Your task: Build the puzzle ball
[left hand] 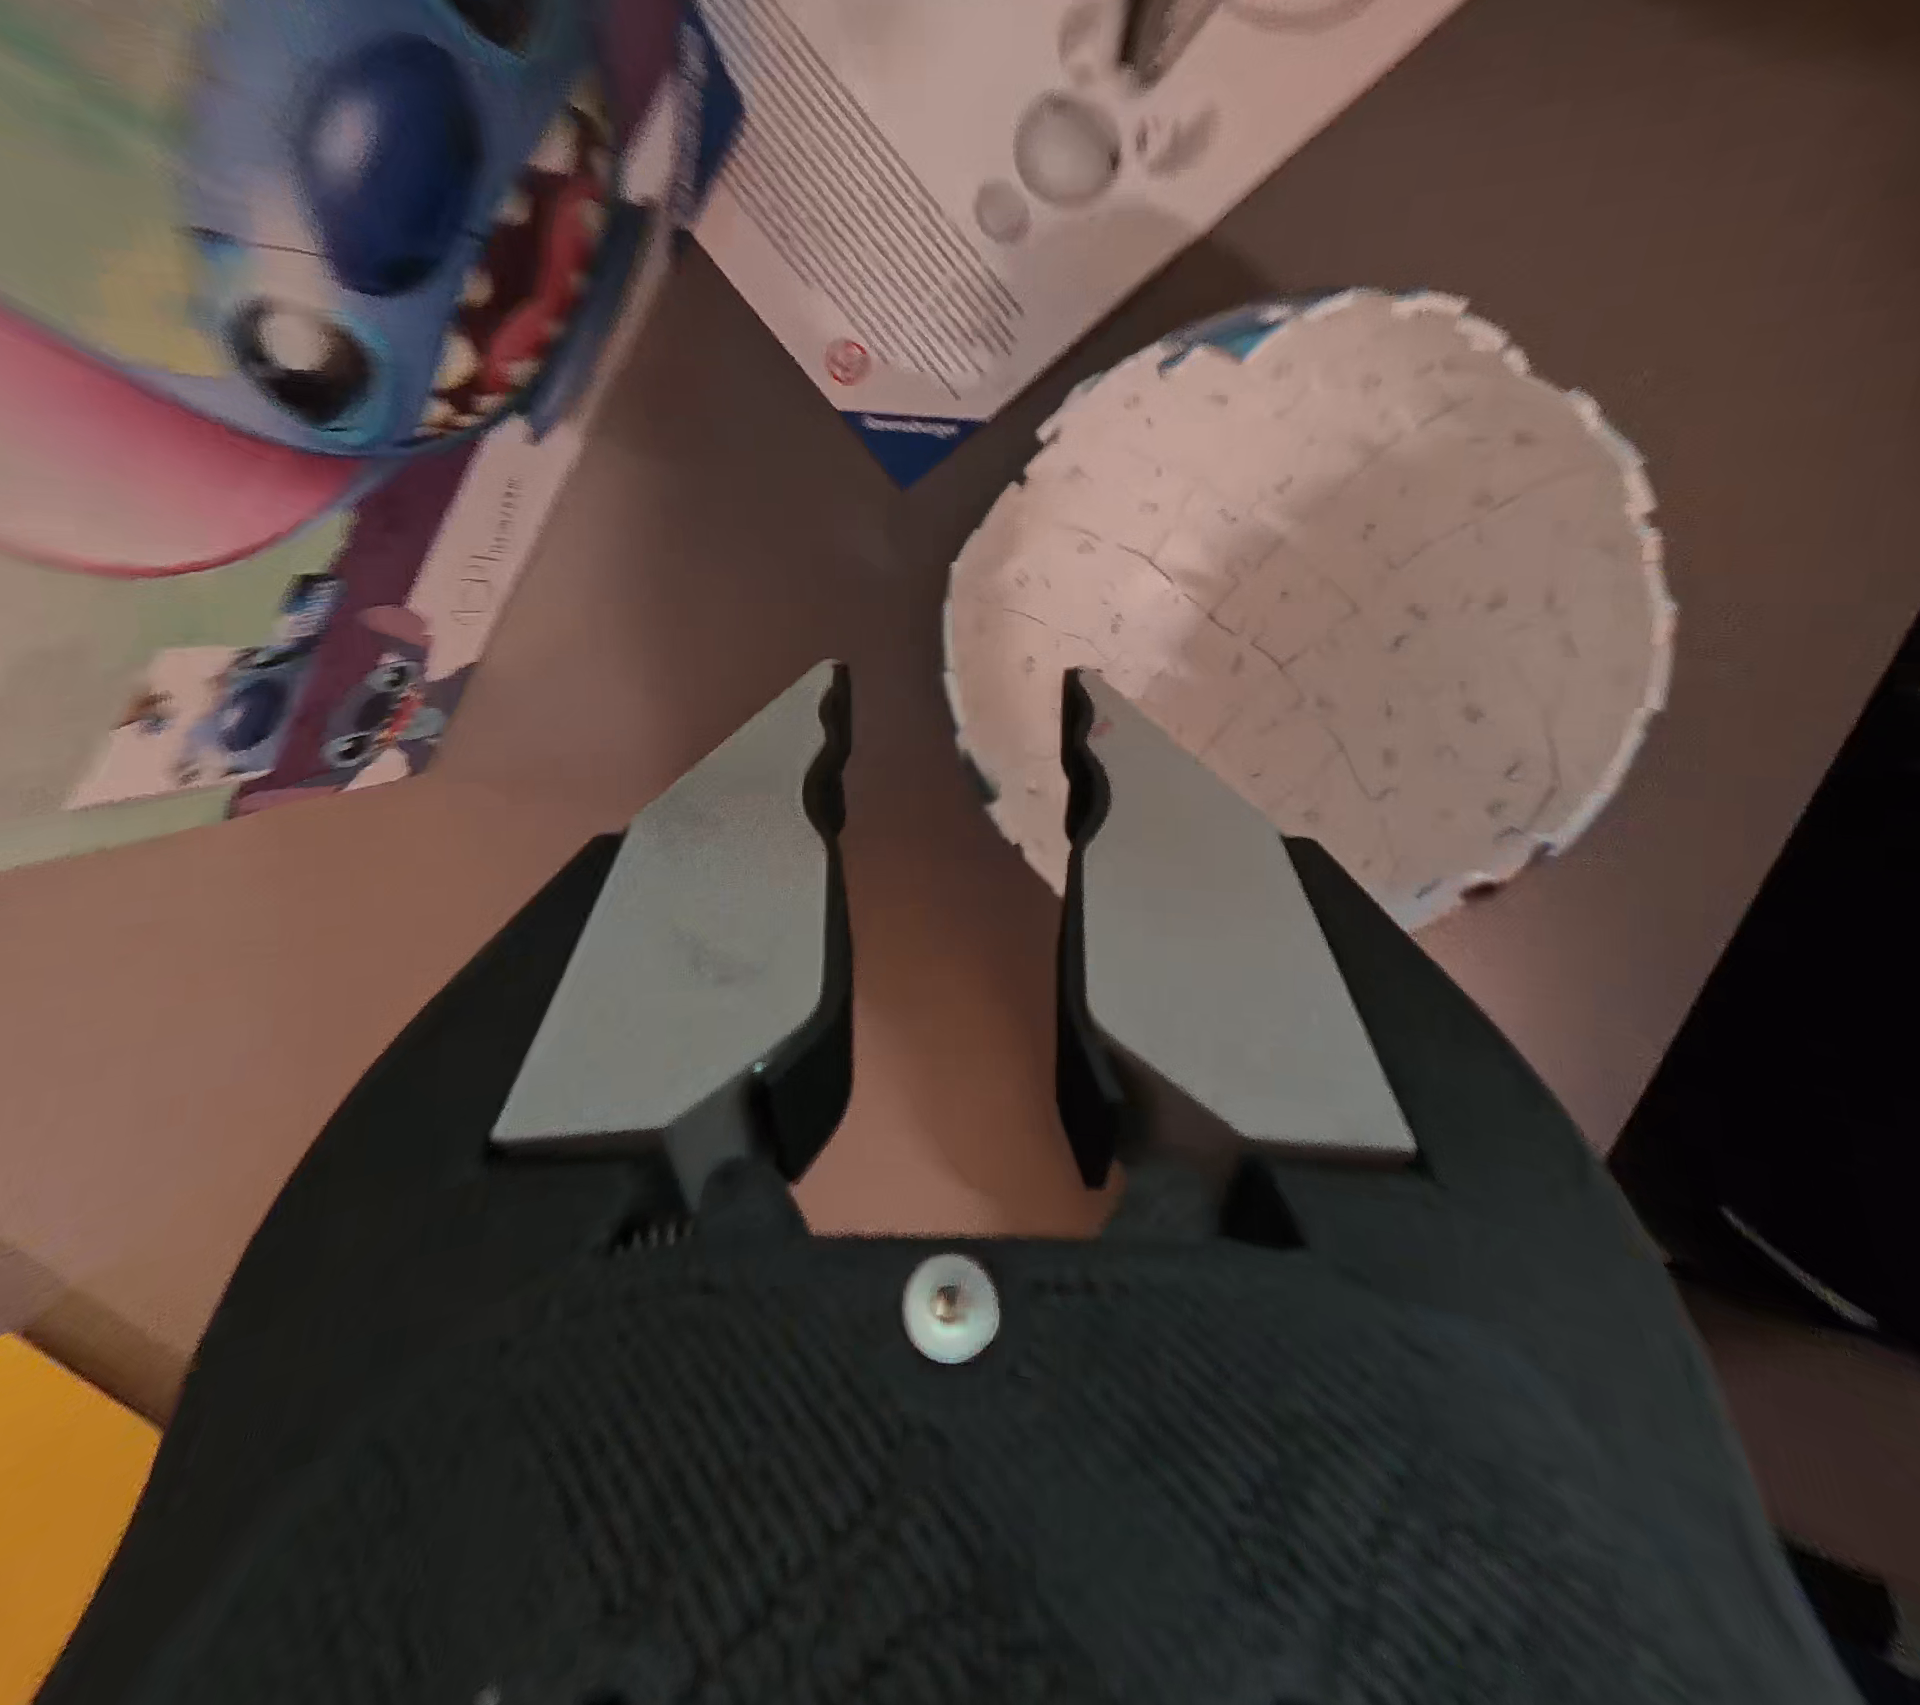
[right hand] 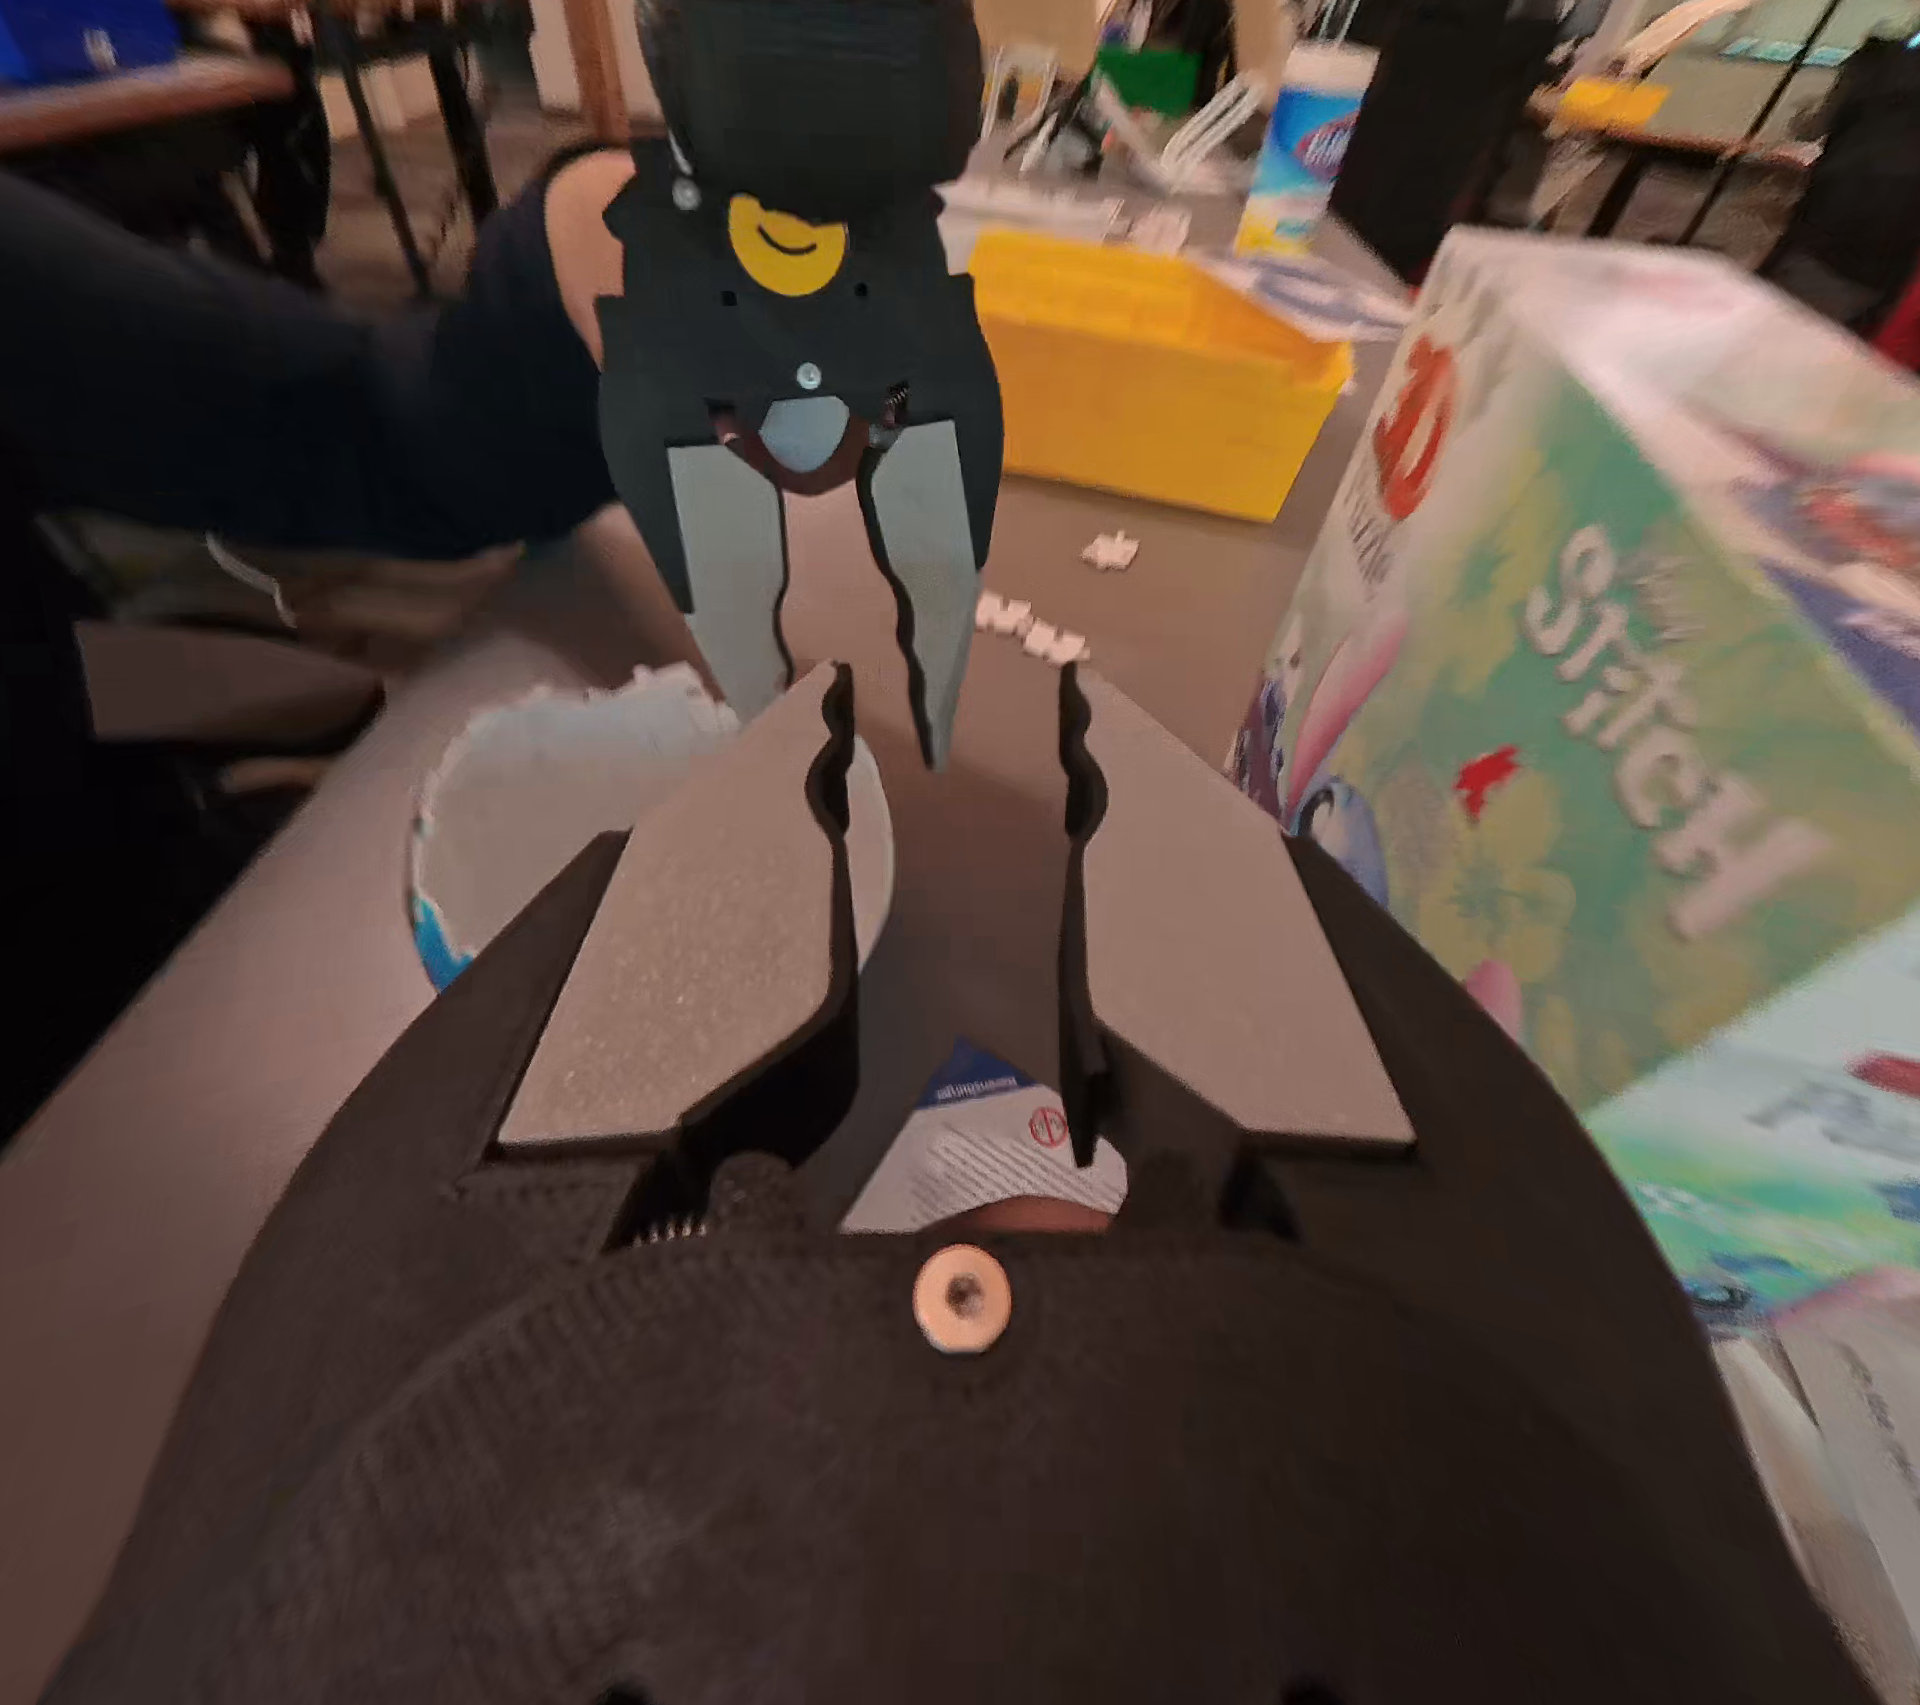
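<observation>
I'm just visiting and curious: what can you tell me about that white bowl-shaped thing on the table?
The half-built puzzle ball is an open shell of curved interlocking pieces, white inside with small marks, blue showing at its jagged rim. It looks like thin plastic. It rests on the brown table, opening upward, beside the instruction sheet. Neither tool appears to touch it.

Bare table (left hand: 727,533) lay open between the puzzle box (left hand: 260,201), the instruction sheet (left hand: 1039,97) and the half-built ball (left hand: 1351,595) (rim up); the yellow bin (right hand: 1132,388) stood farther off.
</observation>
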`<state>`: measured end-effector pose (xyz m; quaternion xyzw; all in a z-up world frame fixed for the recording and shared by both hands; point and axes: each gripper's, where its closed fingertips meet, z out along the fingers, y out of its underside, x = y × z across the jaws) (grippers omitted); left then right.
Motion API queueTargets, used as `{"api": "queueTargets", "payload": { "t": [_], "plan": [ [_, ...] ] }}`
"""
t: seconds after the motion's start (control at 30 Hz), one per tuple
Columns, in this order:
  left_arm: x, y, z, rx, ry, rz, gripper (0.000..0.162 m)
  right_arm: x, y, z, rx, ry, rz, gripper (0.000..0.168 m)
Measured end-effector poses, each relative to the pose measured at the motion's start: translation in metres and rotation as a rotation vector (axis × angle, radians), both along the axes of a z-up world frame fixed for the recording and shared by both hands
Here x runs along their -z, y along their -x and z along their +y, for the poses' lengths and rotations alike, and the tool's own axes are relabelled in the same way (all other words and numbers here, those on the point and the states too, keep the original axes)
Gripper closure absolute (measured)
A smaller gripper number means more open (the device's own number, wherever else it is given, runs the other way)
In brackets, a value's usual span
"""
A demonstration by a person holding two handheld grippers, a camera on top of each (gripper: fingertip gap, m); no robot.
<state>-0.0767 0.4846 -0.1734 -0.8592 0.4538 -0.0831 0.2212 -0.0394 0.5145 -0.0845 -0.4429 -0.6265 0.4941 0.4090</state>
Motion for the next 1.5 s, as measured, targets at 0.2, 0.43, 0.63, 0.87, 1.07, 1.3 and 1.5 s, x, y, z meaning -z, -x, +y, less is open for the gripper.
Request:
{"api": "queueTargets", "payload": {
  "t": [0.2, 0.43, 0.63, 0.87, 1.07, 1.3, 1.5],
  "plan": [
    [-0.065, 0.022, 0.002, -0.145, -0.216, -0.251, 0.126, -0.012, -0.038, -0.001, 0.185, 0.016, 0.067, 0.127],
    [-0.06, 0.069, 0.003, -0.348, -0.283, -0.419, 0.116, 0.028, -0.071, 0.006, 0.388, 0.054, 0.066, 0.125],
    [-0.022, 0.133, 0.003, -0.571, -0.286, -0.42, 0.101, 0.066, -0.085, 0.031, 0.54, 0.07, -0.033, 0.12],
    [-0.013, 0.188, 0.007, -0.673, -0.299, -0.349, 0.105, 0.096, -0.086, 0.047, 0.643, 0.02, -0.178, 0.122],
    [0.003, 0.203, 0.05, -0.719, -0.356, -0.394, 0.103, 0.098, -0.094, 0.057, 0.692, 0.094, -0.144, 0.123],
    [-0.031, 0.226, 0.009, -0.738, -0.494, -0.47, 0.104, 0.118, -0.094, 0.064, 0.709, 0.093, -0.212, 0.125],
    [-0.074, 0.291, -0.078, -0.873, -0.726, -0.261, 0.118, 0.115, -0.091, 0.059, 0.706, 0.093, -0.2, 0.125]
  ]
}}
